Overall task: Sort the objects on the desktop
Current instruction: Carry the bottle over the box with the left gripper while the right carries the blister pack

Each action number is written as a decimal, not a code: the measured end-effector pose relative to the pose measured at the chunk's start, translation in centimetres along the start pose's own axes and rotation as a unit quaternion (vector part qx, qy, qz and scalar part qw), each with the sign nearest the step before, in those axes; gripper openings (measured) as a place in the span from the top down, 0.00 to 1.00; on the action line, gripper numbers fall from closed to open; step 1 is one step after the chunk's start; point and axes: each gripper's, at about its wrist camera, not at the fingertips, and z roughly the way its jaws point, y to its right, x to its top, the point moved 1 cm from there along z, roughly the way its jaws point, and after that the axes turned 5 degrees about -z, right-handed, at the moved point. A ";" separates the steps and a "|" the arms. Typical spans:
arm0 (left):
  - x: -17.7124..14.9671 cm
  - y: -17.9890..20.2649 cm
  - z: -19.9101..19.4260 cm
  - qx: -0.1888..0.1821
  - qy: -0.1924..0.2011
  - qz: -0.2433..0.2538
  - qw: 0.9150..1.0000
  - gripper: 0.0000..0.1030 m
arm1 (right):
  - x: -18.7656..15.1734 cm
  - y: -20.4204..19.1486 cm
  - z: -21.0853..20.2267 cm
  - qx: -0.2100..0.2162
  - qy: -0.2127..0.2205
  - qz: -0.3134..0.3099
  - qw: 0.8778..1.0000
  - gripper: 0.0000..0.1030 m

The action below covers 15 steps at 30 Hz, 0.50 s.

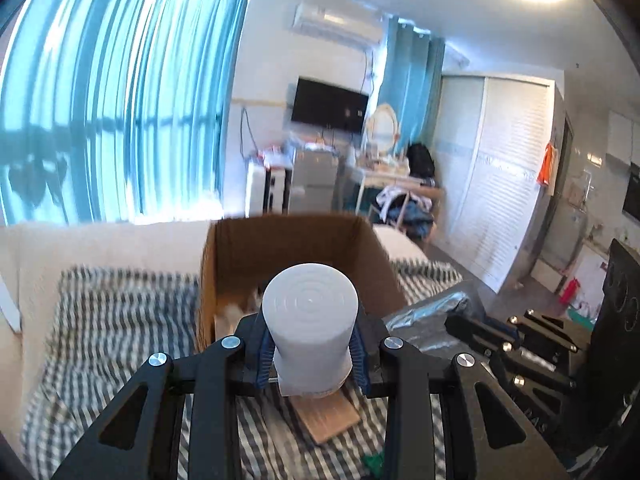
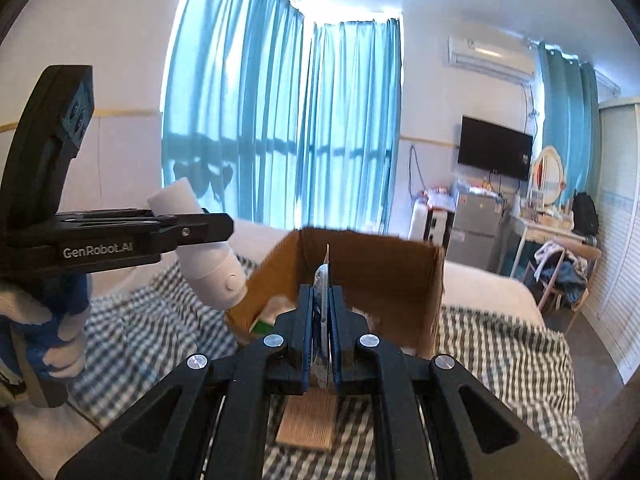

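The left gripper (image 1: 311, 350) is clamping a white plastic cylindrical bottle (image 1: 310, 324) near the open brown cardboard box (image 1: 288, 248), while the right gripper (image 2: 321, 344) is pinching a thin silvery flat packet (image 2: 321, 292).

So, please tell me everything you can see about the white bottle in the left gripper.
The white bottle is a matte, plastic-looking cylinder with faint concentric rings on its flat end and a narrower section at the other end. The left gripper clamps its body between blue-padded fingers. It is tilted in the air, near the cardboard box.
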 end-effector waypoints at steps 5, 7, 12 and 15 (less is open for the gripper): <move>2.2 0.7 0.2 -0.007 0.023 0.020 1.000 0.69 | 1.7 0.4 0.6 -0.007 0.021 -0.004 1.000 0.93; 2.6 0.8 0.8 -0.009 0.026 0.028 0.999 0.69 | 2.1 0.7 1.2 -0.009 0.026 -0.005 1.000 0.93; 3.1 0.1 3.1 -0.011 0.019 0.026 0.999 0.69 | 2.7 1.9 3.1 -0.012 0.027 0.002 1.000 0.94; 3.5 -0.8 4.7 -0.011 0.013 0.017 1.000 0.69 | 2.8 2.6 4.2 -0.013 0.028 0.008 0.999 0.93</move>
